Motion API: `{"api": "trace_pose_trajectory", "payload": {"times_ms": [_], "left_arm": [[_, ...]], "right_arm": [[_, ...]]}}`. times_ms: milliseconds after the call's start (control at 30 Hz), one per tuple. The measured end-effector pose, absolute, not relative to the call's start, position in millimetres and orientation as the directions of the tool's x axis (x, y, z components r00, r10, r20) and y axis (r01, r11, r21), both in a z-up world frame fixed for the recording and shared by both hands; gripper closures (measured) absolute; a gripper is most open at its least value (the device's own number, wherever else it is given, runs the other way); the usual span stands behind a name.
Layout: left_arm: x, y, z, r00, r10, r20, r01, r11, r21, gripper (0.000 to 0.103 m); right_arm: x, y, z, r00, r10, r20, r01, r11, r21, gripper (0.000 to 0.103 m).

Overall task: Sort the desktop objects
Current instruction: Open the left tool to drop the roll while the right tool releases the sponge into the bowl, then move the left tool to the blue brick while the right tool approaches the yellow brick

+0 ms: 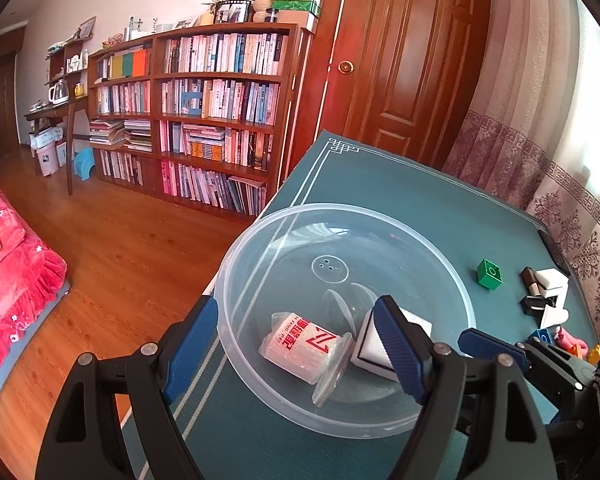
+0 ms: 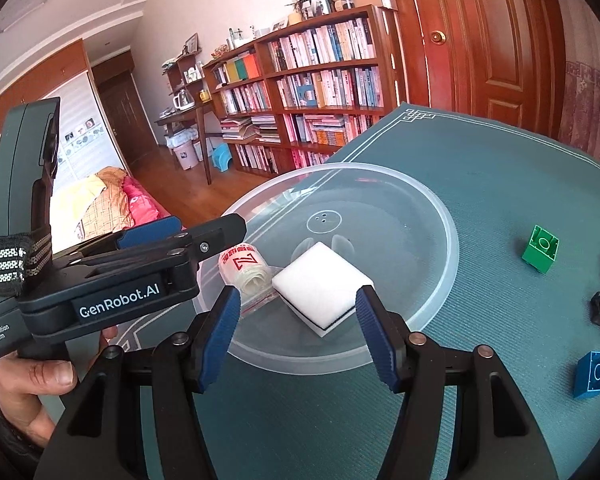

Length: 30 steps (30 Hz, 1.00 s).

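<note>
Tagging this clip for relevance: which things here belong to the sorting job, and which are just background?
Job: clear bowl, white sponge block, bandage roll, green brick, blue brick, right tool, left tool.

Background: bookshelf, door, pink bedding.

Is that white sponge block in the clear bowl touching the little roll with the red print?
Cannot tell. In the right wrist view the white sponge block and the roll sit corner to end, any gap too small to judge; the left wrist view has a finger across that spot.
</note>
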State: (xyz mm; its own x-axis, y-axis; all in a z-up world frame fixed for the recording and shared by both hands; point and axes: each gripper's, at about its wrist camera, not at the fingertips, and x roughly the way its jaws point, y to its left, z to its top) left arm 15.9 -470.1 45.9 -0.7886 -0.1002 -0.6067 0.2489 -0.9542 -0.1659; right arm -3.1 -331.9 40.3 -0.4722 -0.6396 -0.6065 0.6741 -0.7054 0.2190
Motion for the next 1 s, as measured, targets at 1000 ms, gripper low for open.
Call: {"api": "trace_pose_trajectory", "payload": {"times_ms": [1000], "left_arm": [[0.6, -361.8, 45.2, -0.767, 0.028, -0.641, 0.052, -0.993, -0.105, 0.019]], "right_arm": [[10.0, -179.6, 40.9, -0.687, -0.417, -0.595, 0.370, -0.906, 0.207, 0.039]]}}
